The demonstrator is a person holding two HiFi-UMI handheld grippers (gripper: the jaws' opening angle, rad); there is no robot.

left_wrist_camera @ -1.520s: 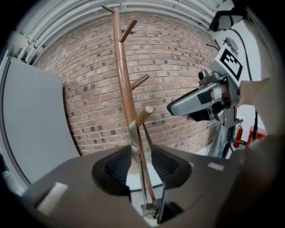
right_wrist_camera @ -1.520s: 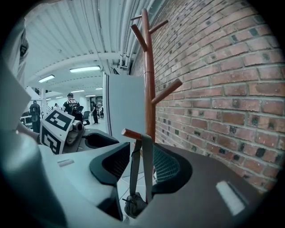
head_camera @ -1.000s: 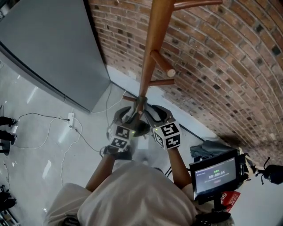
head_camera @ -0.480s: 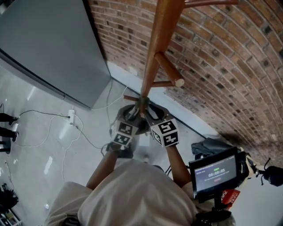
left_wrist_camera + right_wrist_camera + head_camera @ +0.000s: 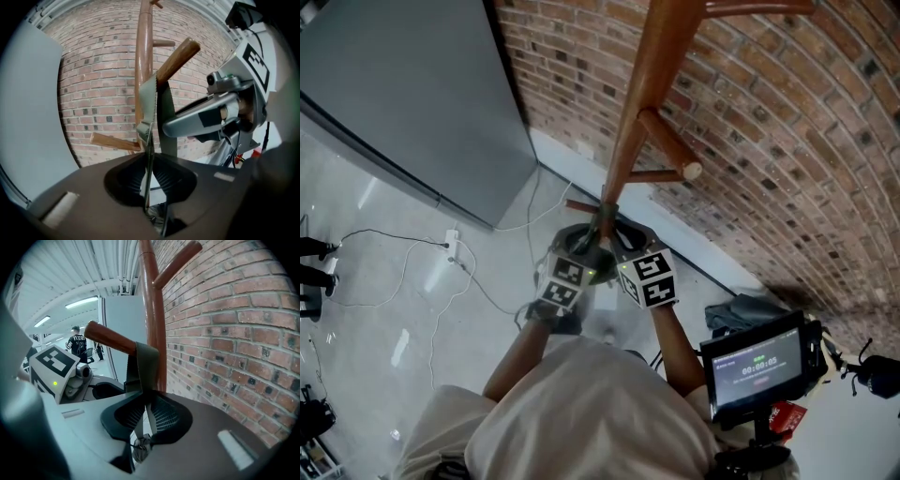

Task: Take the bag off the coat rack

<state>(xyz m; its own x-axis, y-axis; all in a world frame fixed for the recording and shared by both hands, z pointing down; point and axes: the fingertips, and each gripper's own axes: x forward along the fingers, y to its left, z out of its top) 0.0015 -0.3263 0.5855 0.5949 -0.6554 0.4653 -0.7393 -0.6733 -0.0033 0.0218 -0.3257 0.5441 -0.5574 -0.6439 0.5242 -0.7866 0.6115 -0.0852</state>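
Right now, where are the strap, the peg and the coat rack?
strap [image 5: 166,117]: left gripper view, flat webbing under the peg.
peg [image 5: 110,338]: right gripper view, mid-length.
coat rack [image 5: 649,84]: head view, the upright pole.

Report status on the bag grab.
Left gripper, right gripper closing, strap between each one's jaws. Strap hangs over peg. Pole right behind strap, nothing else in the way.

Glossy wooden coat rack [image 5: 642,103], cloth strap [image 5: 150,101], rough brick wall [image 5: 769,141]
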